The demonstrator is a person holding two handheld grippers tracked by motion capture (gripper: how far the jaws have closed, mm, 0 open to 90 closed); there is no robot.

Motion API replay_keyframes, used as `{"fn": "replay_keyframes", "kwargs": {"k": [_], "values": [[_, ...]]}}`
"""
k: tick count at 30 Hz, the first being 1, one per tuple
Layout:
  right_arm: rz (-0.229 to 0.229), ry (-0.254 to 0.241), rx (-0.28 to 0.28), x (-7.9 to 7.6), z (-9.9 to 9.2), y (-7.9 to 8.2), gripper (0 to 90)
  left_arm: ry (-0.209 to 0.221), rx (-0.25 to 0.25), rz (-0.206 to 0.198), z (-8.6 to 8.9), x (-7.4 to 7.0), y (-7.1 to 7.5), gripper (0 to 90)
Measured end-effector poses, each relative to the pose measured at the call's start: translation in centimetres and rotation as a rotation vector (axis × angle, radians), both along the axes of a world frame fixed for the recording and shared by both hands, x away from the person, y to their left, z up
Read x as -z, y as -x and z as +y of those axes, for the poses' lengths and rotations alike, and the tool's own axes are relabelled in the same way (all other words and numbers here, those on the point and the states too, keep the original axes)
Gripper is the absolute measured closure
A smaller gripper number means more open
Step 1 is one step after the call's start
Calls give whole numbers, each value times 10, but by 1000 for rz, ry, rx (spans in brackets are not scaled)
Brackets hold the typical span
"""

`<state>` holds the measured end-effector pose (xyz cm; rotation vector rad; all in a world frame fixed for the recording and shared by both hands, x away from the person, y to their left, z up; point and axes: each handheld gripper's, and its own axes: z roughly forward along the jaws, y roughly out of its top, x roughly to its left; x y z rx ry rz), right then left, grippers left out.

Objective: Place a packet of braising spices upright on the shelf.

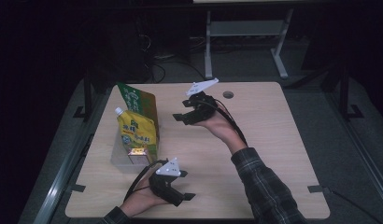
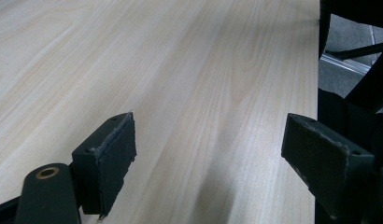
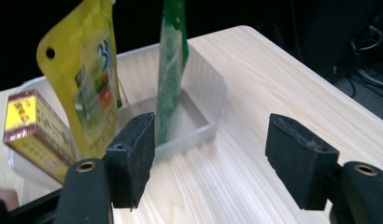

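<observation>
A clear plastic bin point(image 1: 117, 159) stands on the left of the wooden table point(image 1: 273, 140). In it lean a green packet point(image 1: 139, 100) and a yellow spouted pouch point(image 1: 136, 130), with a small yellow-and-red box point(image 1: 137, 152) at the near end. My right gripper point(image 1: 182, 111) hovers open just right of the bin, its jaws pointing at it. In the right gripper view the bin's wall point(image 3: 206, 93), green packet point(image 3: 171, 60), pouch point(image 3: 87, 70) and box point(image 3: 31, 126) lie ahead of the empty right gripper point(image 3: 210, 154). My left gripper point(image 1: 186, 185) rests open near the front edge, over bare wood point(image 2: 213, 158).
A round cable hole point(image 1: 228, 94) sits at the table's back middle. A metal stand point(image 1: 245, 32) and cables are on the dark floor behind. The table's right edge point(image 2: 315, 70) lies close beyond my left gripper's jaws.
</observation>
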<state>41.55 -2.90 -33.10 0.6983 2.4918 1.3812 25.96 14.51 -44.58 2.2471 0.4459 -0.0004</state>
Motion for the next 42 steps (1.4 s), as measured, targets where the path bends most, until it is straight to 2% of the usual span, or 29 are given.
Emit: {"fn": "replay_keyframes", "kwargs": {"k": [12, 20, 29, 38, 42], "values": [[7, -3, 80, 17, -60, 20, 306, 6, -20, 1, 3, -1, -1, 173], [18, 7, 119, 39, -97, 44, 285, 12, -26, -6, 5, -2, -3, 173], [30, 14, 176, 66, -135, 71, 263, 21, -41, 4, 7, -2, -3, 173], [41, 29, 226, 81, -163, 100, 223, -2, -41, -17, 9, -2, -5, 166], [52, 45, 248, 91, -174, 115, 209, -6, -52, -7, 9, -1, -4, 165]]}}
